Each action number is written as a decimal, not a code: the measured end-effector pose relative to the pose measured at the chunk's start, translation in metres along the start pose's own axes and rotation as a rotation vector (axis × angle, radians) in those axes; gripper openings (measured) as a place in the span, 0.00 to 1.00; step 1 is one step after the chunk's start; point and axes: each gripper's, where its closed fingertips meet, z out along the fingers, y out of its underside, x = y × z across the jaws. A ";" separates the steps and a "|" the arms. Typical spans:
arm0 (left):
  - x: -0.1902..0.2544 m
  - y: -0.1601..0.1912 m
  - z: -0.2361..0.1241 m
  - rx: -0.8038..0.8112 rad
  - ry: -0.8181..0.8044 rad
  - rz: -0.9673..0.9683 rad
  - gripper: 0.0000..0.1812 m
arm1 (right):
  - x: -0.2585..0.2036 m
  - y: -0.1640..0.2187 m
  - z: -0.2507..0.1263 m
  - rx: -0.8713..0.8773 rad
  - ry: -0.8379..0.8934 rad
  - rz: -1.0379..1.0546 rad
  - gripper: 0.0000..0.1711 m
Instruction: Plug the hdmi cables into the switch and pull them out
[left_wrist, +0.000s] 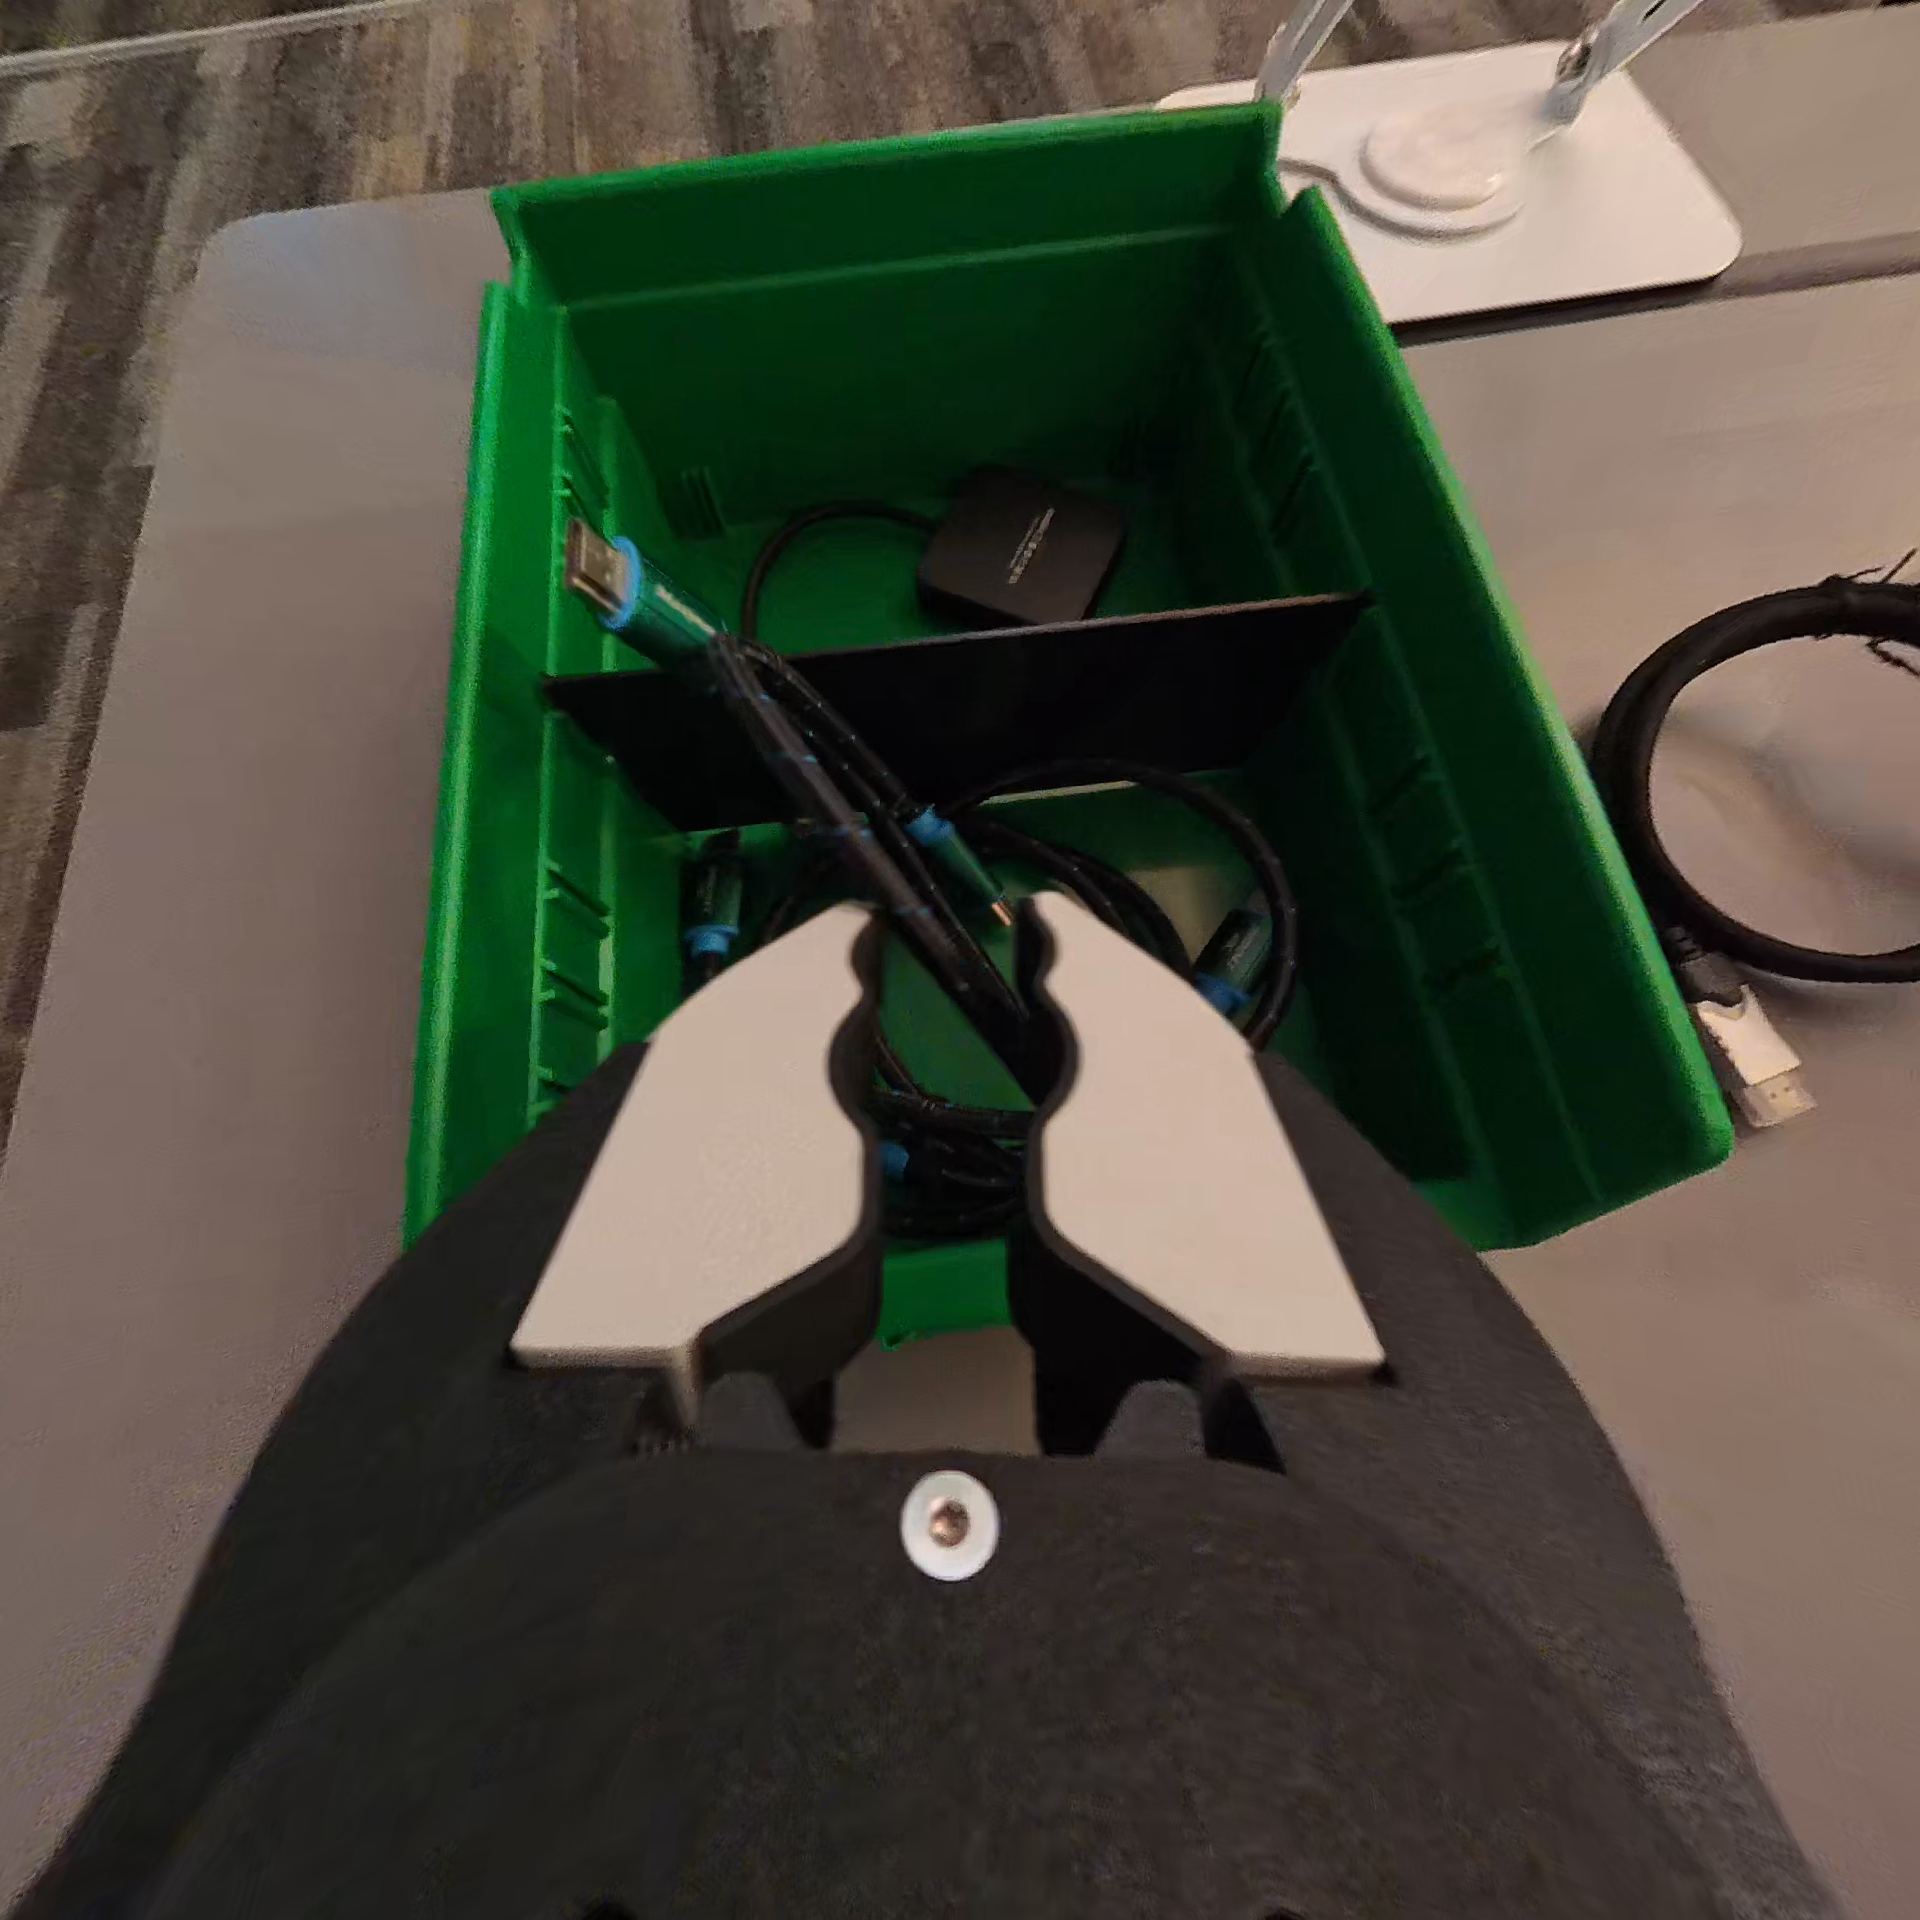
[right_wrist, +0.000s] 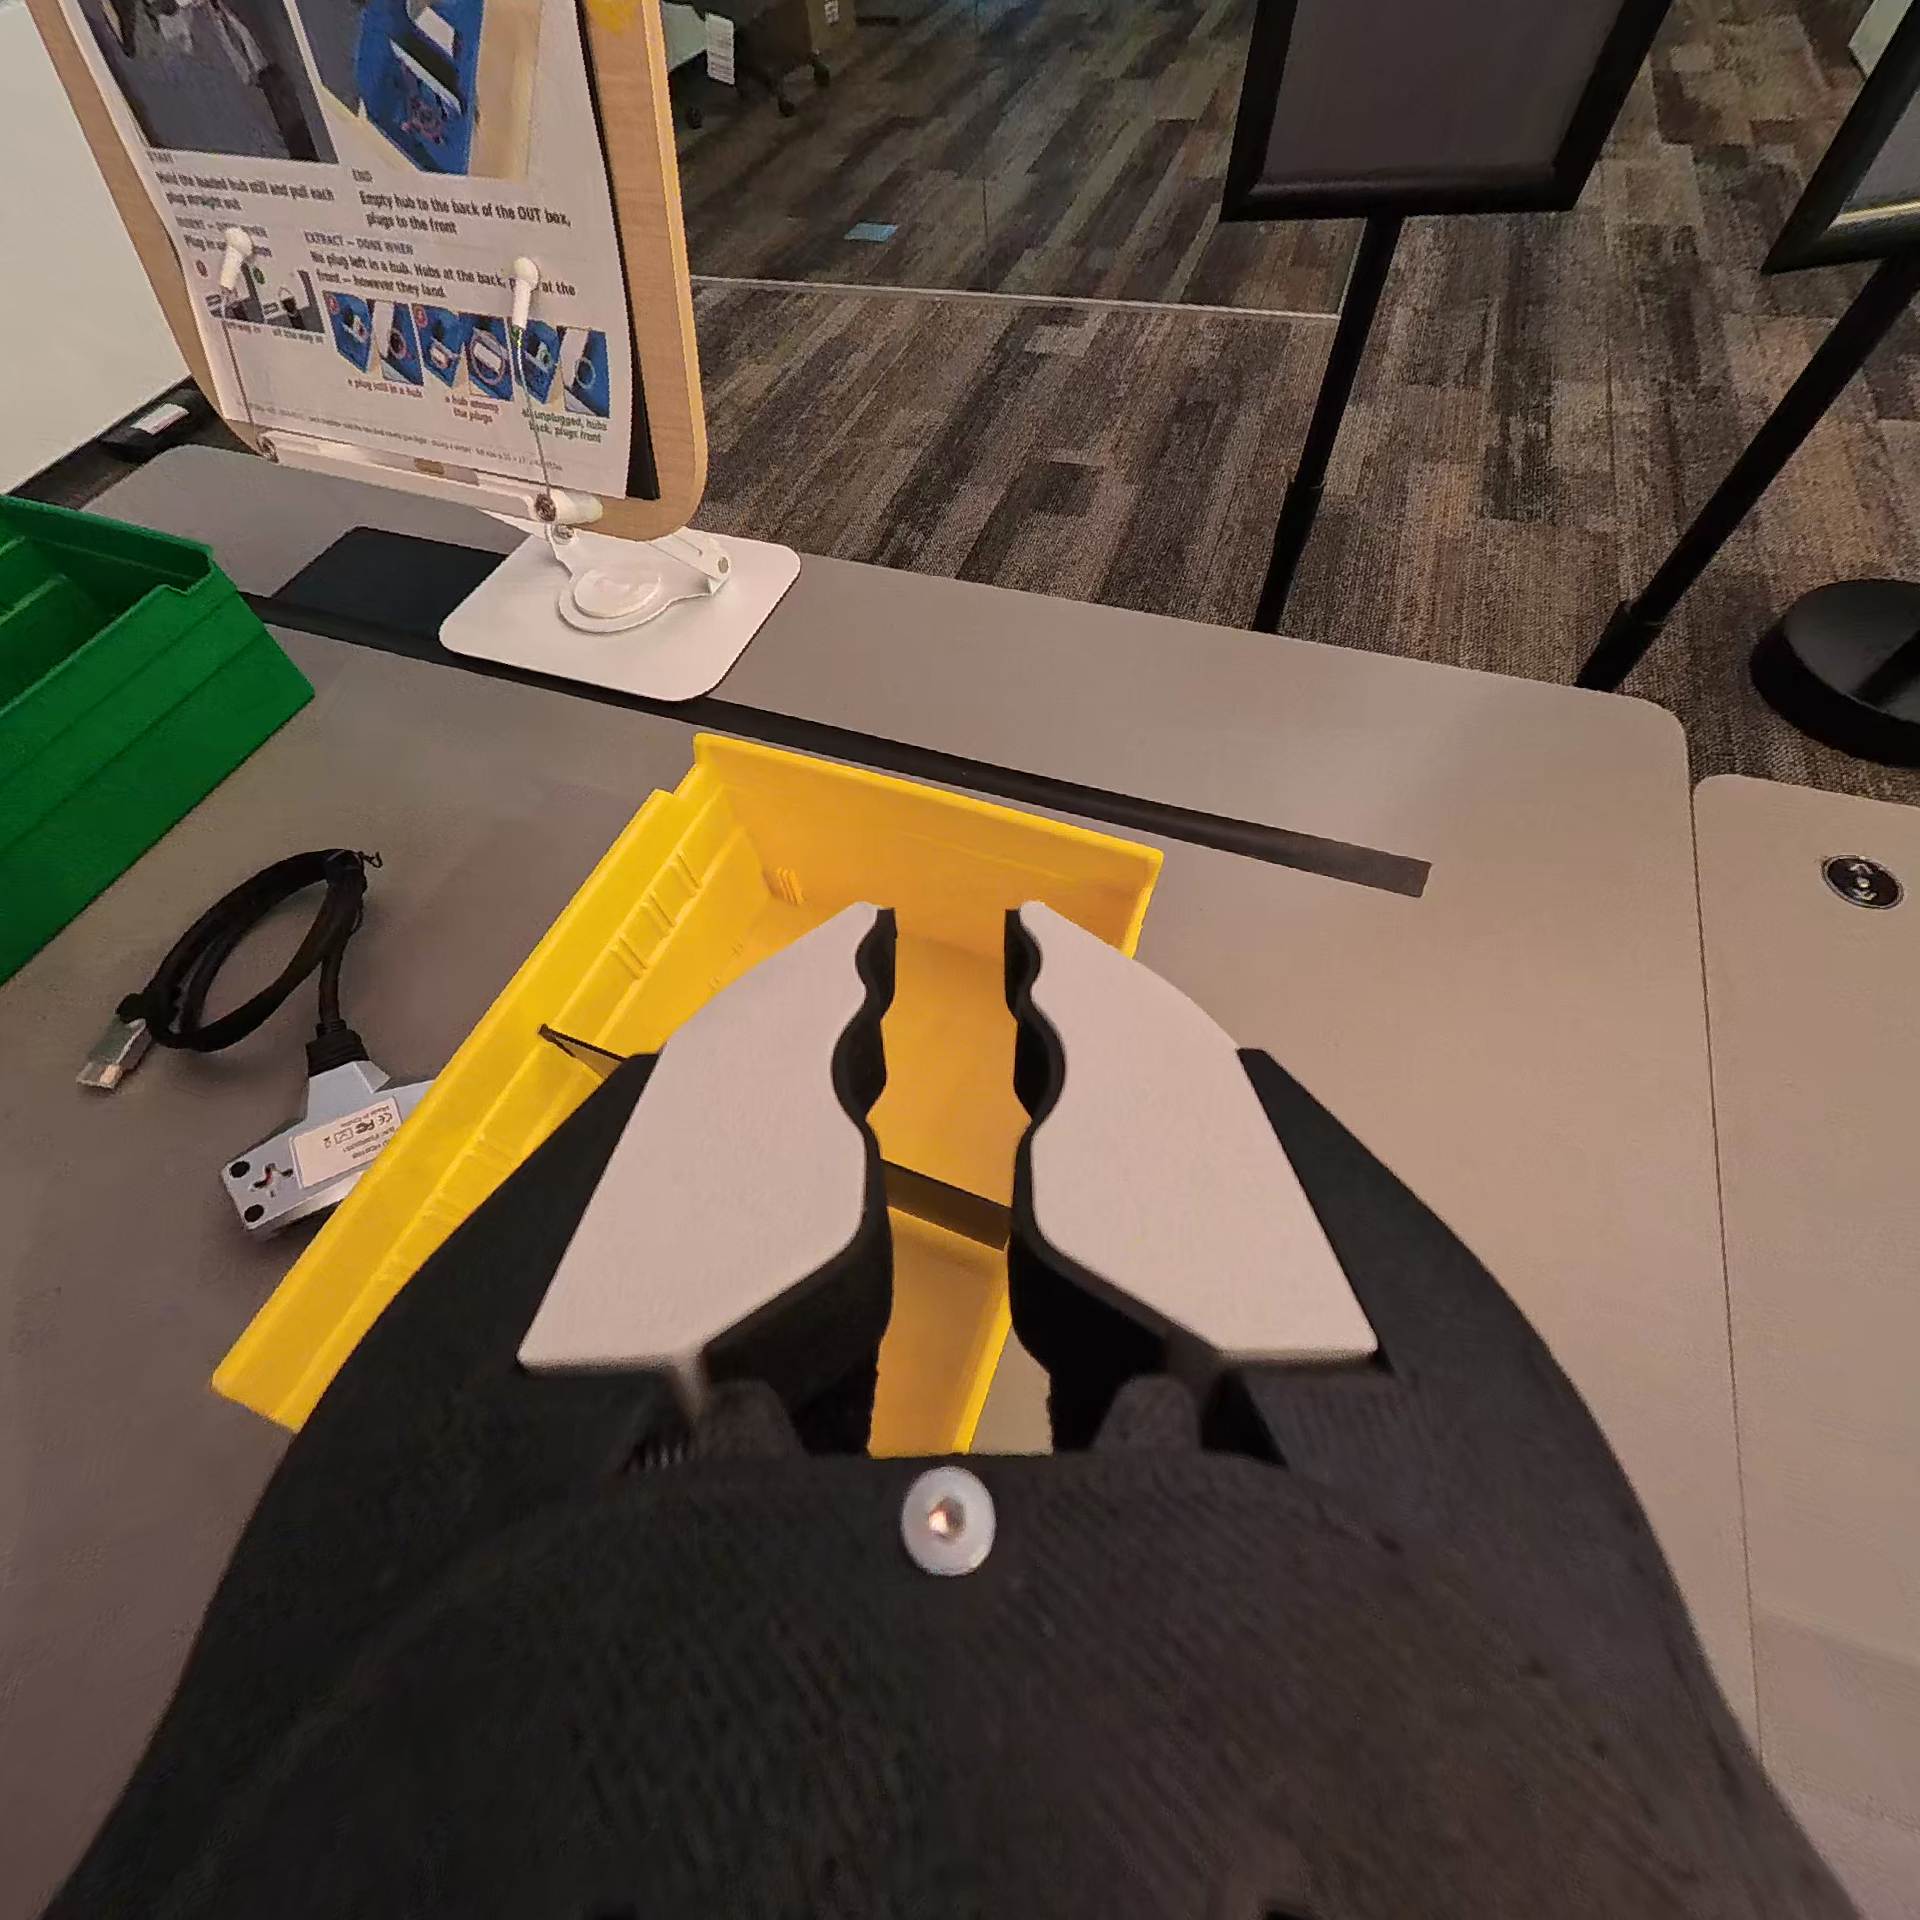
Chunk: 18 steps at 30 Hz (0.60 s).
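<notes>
Left wrist view: left gripper (left_wrist: 951, 914) over green bin (left_wrist: 1455, 665), fingers parted with a braided cable (left_wrist: 831, 821) running between them; whether it is actually gripped, cannot tell. Plug (left_wrist: 613, 582) sticks up past black divider (left_wrist: 1039, 675); black switch (left_wrist: 1023, 556) behind it. Right gripper (right_wrist: 948, 920) slightly open, holding nothing, above yellow bin (right_wrist: 914, 821).

A grey table (right_wrist: 1351, 790) carries everything. On it stand a green bin (left_wrist: 1455, 582) at the left and a yellow bin (right_wrist: 582, 1049) at the right. Between them lie a coiled black cable (right_wrist: 239, 956) and a small grey adapter (right_wrist: 312, 1153). A white stand base (right_wrist: 717, 613) rests behind.
</notes>
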 end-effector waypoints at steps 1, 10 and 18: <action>0.001 -0.002 0.000 0.012 0.018 -0.005 0.10 | 0.000 0.000 0.000 0.000 -0.001 0.002 0.11; 0.007 -0.033 -0.028 0.125 -0.002 0.160 0.03 | -0.003 0.003 0.004 -0.021 -0.004 -0.028 0.11; 0.045 -0.084 -0.080 0.326 0.008 0.276 0.03 | -0.025 -0.019 0.004 0.052 -0.007 -0.106 0.11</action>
